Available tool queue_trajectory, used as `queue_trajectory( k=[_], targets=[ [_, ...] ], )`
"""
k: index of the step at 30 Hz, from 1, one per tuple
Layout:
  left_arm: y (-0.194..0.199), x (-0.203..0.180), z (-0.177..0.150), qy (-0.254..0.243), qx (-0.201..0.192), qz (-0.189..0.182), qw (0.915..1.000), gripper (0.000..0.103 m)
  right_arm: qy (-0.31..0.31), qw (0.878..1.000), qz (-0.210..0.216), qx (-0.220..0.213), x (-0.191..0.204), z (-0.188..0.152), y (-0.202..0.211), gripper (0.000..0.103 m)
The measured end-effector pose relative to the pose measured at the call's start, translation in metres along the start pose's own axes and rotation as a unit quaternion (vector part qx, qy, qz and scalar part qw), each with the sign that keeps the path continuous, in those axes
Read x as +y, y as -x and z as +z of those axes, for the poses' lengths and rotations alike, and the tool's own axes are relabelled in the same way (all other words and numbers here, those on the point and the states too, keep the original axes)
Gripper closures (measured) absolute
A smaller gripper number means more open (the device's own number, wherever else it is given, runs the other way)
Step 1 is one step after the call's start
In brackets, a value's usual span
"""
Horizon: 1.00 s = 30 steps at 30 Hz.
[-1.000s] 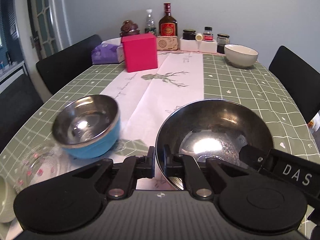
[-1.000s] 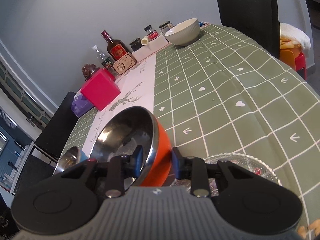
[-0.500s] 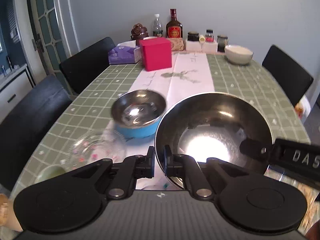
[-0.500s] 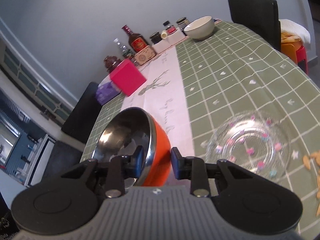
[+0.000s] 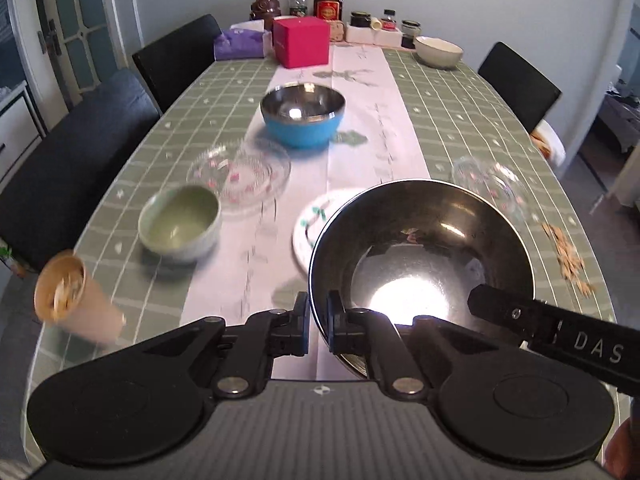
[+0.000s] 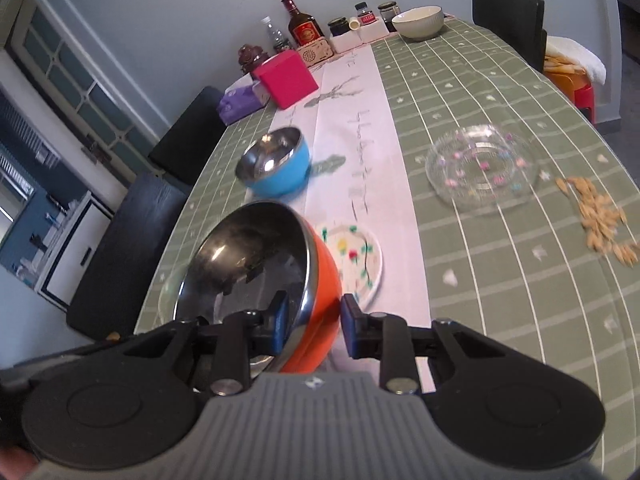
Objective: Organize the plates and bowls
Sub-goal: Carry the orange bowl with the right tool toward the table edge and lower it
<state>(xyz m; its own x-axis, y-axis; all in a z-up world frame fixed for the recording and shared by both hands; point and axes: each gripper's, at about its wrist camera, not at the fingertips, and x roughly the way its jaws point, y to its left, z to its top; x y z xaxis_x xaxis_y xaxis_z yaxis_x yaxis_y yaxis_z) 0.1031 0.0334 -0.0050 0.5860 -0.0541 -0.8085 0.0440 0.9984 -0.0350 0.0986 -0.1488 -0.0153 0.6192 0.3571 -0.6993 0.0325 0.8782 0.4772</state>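
The left gripper [image 5: 318, 322] has its jaws pinched tight on the near rim of the orange steel-lined bowl [image 5: 420, 256], held above the tabletop [image 5: 480, 120]. The right gripper [image 6: 313, 326] clamps that same bowl's wall, 1 jaw inside and 1 outside. Beneath it lies a floral plate [image 6: 356, 256], with a blue bowl [image 5: 302, 120] farther along the runner.

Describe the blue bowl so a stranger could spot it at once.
Find the pale runner down the middle of the green table. The blue bowl sits on it, nearer than the pink box. It alone is blue outside with a shiny steel lining.
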Motion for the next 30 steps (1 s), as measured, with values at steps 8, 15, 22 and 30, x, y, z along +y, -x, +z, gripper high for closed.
queue_trajectory(
  k=[8, 15, 22, 30],
  targets=[
    [0.0, 0.019, -0.065, 0.003, 0.048, -0.053, 0.9974, 0.094, -0.046, 0.999, -0.018, -0.001, -0.018, -0.1, 0.022, 0.076],
    [0.007, 0.003, -0.088, -0.063, 0.016, -0.032, 0.9974, 0.094, -0.019, 1.0, -0.02, 0.0, -0.018, -0.11, 0.028, 0.076],
    [0.0, -0.006, -0.099, -0.095, 0.032, -0.041, 0.9942, 0.09, -0.033, 0.999, -0.021, 0.015, -0.033, -0.11, 0.026, 0.076],
    [0.001, -0.006, -0.1, -0.103, 0.017, -0.034, 0.994, 0.09, -0.018, 0.999, -0.025, 0.033, -0.033, -0.114, 0.016, 0.076]
  ],
)
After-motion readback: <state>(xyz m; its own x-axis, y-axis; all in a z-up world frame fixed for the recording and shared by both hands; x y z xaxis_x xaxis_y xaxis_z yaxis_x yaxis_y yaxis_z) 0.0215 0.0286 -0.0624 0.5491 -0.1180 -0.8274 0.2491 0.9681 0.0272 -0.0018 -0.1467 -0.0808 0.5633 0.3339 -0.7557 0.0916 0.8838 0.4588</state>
